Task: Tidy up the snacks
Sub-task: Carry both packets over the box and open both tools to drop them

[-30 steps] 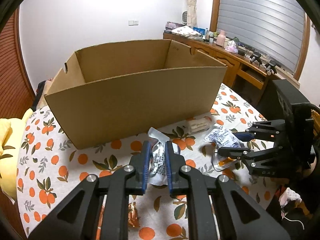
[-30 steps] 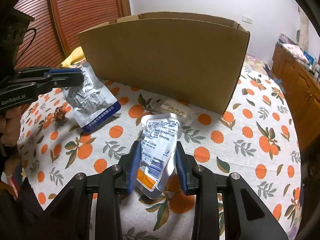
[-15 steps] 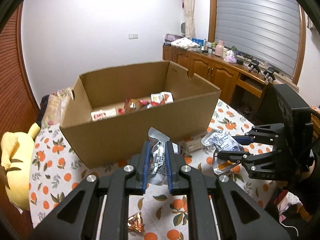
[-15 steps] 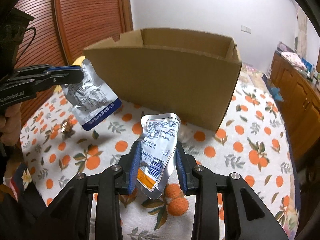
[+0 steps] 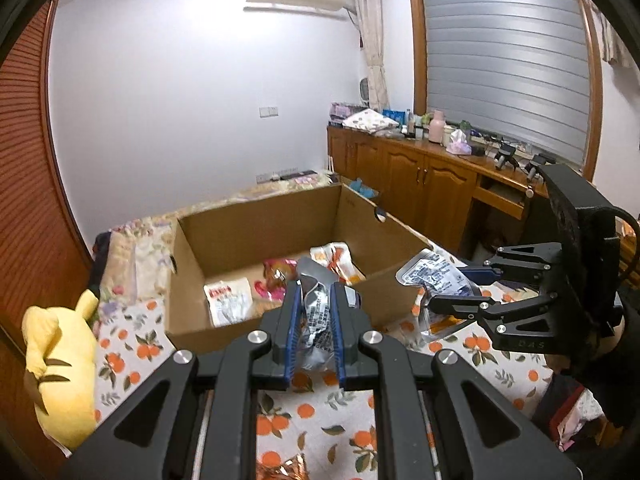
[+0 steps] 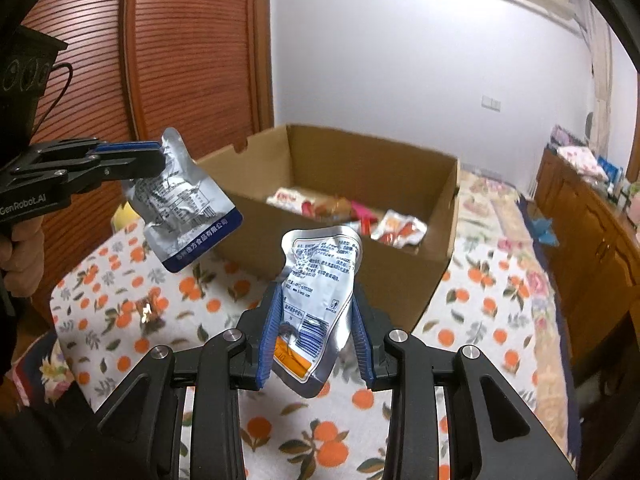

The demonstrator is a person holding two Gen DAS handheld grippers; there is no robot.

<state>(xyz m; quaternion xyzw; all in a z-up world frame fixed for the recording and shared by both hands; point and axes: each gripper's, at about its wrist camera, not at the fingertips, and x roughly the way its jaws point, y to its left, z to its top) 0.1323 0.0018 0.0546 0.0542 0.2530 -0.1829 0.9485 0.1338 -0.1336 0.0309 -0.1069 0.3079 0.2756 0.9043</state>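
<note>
My left gripper [image 5: 314,300] is shut on a silver snack pouch with a blue bottom edge [image 5: 315,312], held in the air above the table; the same pouch [image 6: 184,204] hangs from that gripper [image 6: 158,160] in the right wrist view. My right gripper [image 6: 316,308] is shut on a silver pouch with an orange patch [image 6: 318,280], also lifted; it shows at the right [image 5: 432,276] in the left wrist view. Ahead stands an open cardboard box [image 5: 280,232] [image 6: 400,176] with several snack packs inside.
The table carries an orange-print cloth [image 6: 472,280]. A foil-wrapped sweet [image 6: 146,312] lies on it at the left. A yellow plush toy [image 5: 60,360] sits at the table's left edge. Wooden cabinets [image 5: 420,184] with clutter line the right wall.
Both grippers have risen with their pouches off the table. The box's inside and its snack packs have come into view from above.
</note>
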